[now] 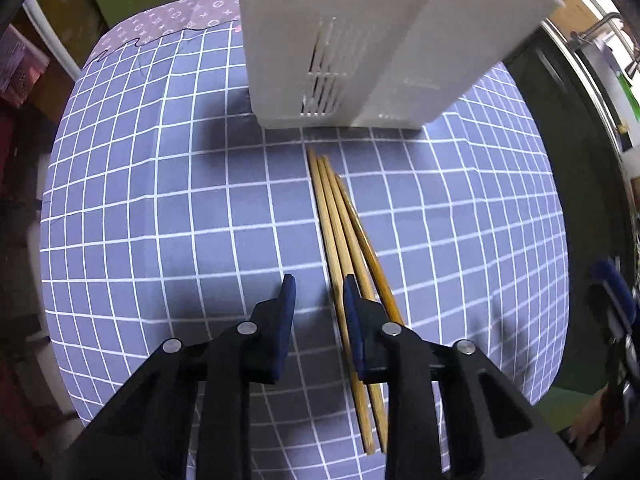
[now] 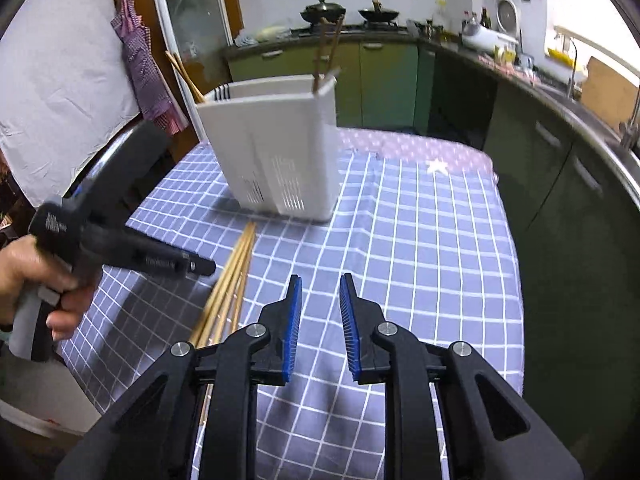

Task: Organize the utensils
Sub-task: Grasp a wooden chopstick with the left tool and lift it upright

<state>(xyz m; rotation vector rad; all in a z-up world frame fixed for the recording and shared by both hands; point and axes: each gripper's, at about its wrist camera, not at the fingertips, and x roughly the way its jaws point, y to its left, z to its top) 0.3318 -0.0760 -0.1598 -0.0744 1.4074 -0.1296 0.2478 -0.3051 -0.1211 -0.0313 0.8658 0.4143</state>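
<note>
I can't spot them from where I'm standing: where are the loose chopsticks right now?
The loose chopsticks lie bundled on the checked tablecloth, just in front of the white utensil holder, beside the open left gripper.

Small print on the left gripper (image 2: 192, 267) seems unreadable.

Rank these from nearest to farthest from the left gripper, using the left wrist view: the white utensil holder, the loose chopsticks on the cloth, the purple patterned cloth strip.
1. chopsticks: beside the left gripper, by its right finger.
2. white utensil holder: straight ahead, past the chopstick tips.
3. purple patterned cloth strip: far table edge, ahead to the left.
</note>
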